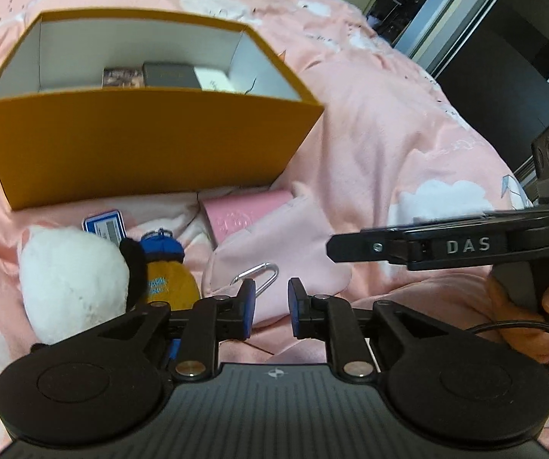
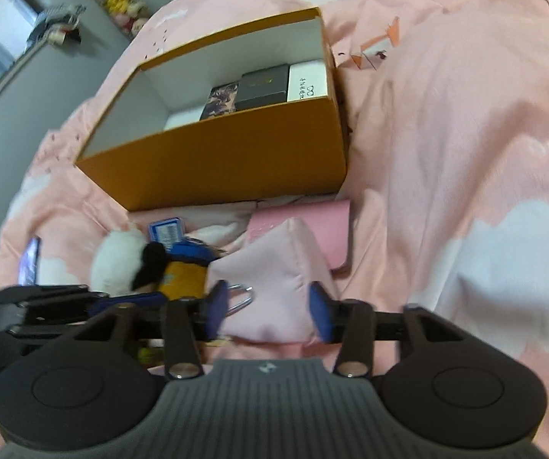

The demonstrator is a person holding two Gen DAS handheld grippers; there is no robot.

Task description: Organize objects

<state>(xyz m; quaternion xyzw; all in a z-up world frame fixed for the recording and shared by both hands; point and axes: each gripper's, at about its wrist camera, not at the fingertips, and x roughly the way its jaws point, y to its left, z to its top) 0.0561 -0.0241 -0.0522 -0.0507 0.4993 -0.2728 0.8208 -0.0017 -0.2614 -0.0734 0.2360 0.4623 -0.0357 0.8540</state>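
Left gripper (image 1: 271, 308): jaws a little apart, nothing between them, over the pink pouch (image 1: 274, 260).
Right gripper (image 2: 270, 315): jaws apart, straddling the pouch's near end; whether the pads press on it I cannot tell.
Metal clip (image 1: 261, 277): on the pouch, just beside the left finger.
Plush toys (image 1: 75, 283): left of the pouch.
Pink card (image 1: 243, 212): behind the pouch.
Orange box (image 1: 140, 145): farthest, open, small boxes (image 1: 167, 74) inside.
Bedspread (image 1: 389, 134): pink, under everything.
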